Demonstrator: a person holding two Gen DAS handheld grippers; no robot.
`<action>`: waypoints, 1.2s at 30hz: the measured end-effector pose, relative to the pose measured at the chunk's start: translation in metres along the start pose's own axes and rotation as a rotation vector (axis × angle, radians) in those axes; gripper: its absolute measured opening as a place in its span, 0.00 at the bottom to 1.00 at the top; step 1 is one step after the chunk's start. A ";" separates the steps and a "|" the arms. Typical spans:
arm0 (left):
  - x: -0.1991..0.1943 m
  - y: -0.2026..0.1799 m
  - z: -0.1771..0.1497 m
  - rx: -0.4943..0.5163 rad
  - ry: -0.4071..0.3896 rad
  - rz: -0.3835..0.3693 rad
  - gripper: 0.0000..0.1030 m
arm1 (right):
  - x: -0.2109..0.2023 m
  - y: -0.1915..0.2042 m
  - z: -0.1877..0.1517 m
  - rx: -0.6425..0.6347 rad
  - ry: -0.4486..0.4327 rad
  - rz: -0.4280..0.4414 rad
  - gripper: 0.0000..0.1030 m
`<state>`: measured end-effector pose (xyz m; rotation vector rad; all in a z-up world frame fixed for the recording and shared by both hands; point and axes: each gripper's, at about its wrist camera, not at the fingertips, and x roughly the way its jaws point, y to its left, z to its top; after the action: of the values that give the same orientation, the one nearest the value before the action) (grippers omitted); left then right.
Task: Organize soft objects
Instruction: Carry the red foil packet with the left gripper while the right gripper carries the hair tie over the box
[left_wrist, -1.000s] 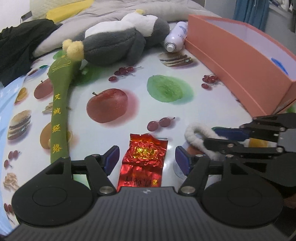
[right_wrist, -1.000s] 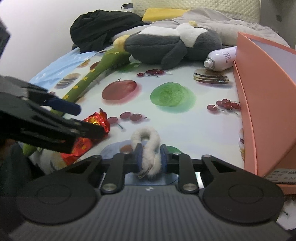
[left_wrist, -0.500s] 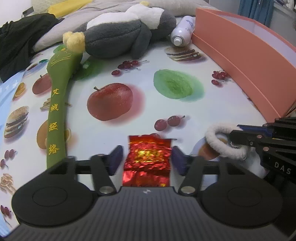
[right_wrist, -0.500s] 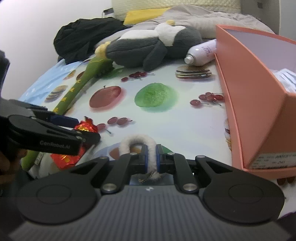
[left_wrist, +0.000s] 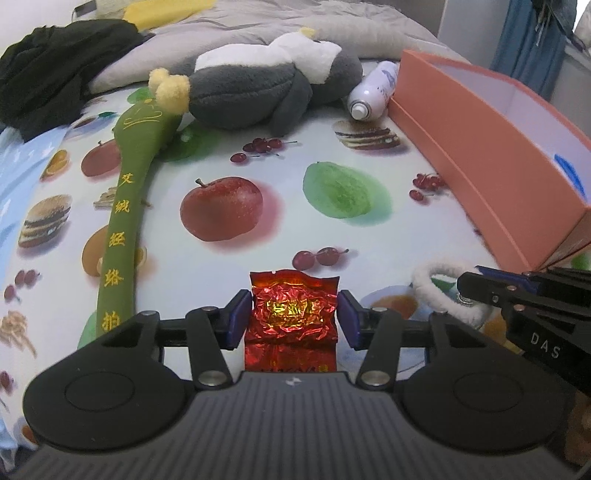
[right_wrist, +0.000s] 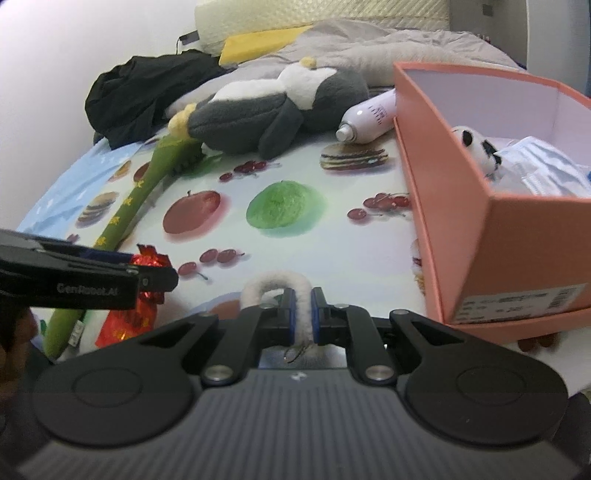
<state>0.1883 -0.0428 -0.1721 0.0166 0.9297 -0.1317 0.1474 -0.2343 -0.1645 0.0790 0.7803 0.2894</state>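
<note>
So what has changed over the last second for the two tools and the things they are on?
The left tool has closed onto the red foil packet, which earlier lay loose between wider jaws. The right tool pinched tighter on the white fluffy ring and swung toward the pink box. The plush penguin, green plush stick and spray bottle stayed put.

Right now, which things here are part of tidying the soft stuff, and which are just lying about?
Part of the job:
- fluffy white loop, pinched in the right gripper
- red foil packet, between the left gripper pads
- grey penguin plush
- green padded stick
- pink box

Lying about:
- white spray bottle
- black garment
- yellow cloth
</note>
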 end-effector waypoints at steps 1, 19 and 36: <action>-0.004 -0.001 0.001 -0.008 -0.004 -0.007 0.55 | -0.003 0.000 0.001 0.002 -0.004 -0.003 0.12; -0.079 -0.043 0.050 -0.050 -0.075 -0.092 0.55 | -0.087 -0.015 0.058 0.033 -0.135 -0.030 0.12; -0.149 -0.100 0.154 -0.010 -0.221 -0.187 0.55 | -0.163 -0.049 0.136 0.065 -0.312 -0.068 0.12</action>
<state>0.2107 -0.1375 0.0434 -0.0928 0.7103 -0.2968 0.1441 -0.3228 0.0346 0.1544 0.4808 0.1814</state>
